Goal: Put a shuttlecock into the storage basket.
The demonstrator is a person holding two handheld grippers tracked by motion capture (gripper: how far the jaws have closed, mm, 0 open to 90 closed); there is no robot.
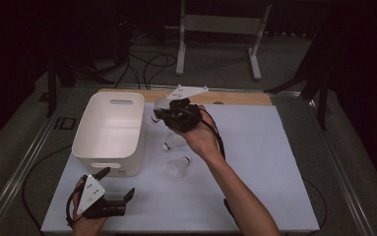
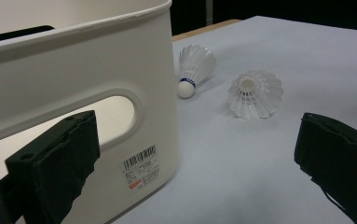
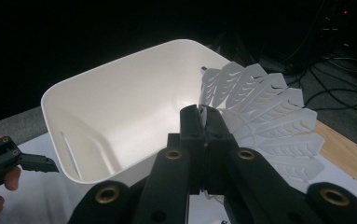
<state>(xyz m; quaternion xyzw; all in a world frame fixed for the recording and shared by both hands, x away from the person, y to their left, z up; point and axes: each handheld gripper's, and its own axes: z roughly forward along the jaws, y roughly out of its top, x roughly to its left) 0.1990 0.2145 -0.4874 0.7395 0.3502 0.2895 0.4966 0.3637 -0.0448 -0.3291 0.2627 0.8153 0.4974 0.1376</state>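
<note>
Right tool (image 3: pixel 206 122) clamps the shuttlecock (image 3: pixel 269 116) skirt, just beside the bin (image 3: pixel 120 112).

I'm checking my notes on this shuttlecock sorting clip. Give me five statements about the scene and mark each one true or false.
1. The right gripper is shut on a shuttlecock. True.
2. The white bin already holds several shuttlecocks. False: its inside, as seen from the right gripper view, holds none.
3. Two shuttlecocks lie on the white mat beside the bin, the nearer shuttlecock and the farther shuttlecock. True.
4. The left gripper is clamped on the bin's handle. False: its jaws stand wide open near the bin's end wall, gripping nothing.
5. The bin lies tipped on its side. False: it stands upright, opening upward.
</note>
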